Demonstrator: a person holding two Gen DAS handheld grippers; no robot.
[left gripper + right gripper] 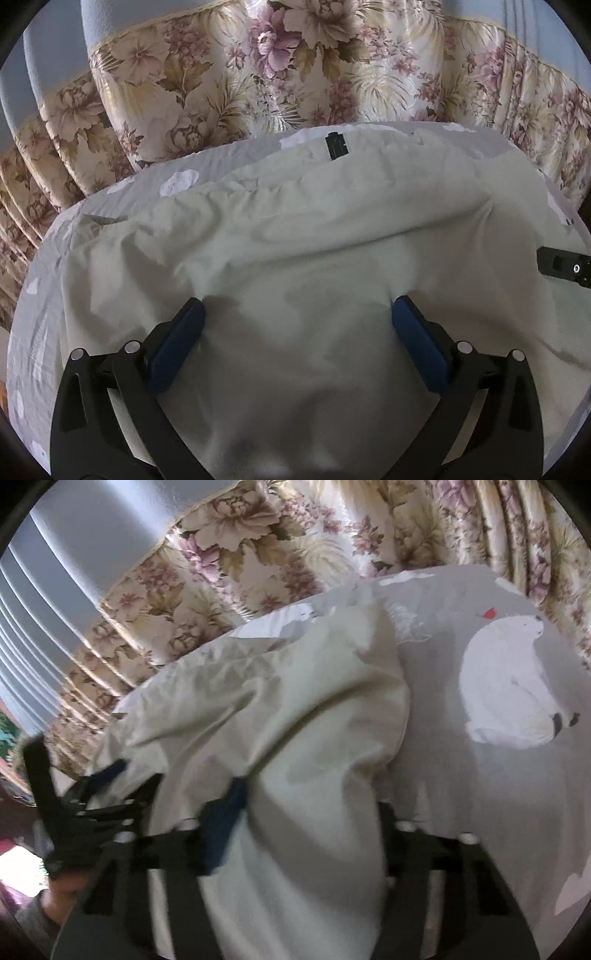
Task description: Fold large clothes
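Note:
A large cream-white garment (295,229) lies rumpled on a grey bed sheet (48,302). My left gripper (297,310) is open, its blue pads (177,347) spread wide and resting on the cloth, which bulges between them. In the right wrist view the garment (295,716) drapes over my right gripper (306,797); one blue pad (225,823) shows and the other finger is hidden by cloth. The left gripper (96,786) shows blurred at the left of that view. The right gripper's tip (561,266) shows at the right edge of the left wrist view.
The sheet (461,794) has white polar bear prints (513,686). Floral curtains (295,62) hang close behind the bed, with blue-grey wall (74,554) at the left. A black label (335,146) lies at the garment's far edge.

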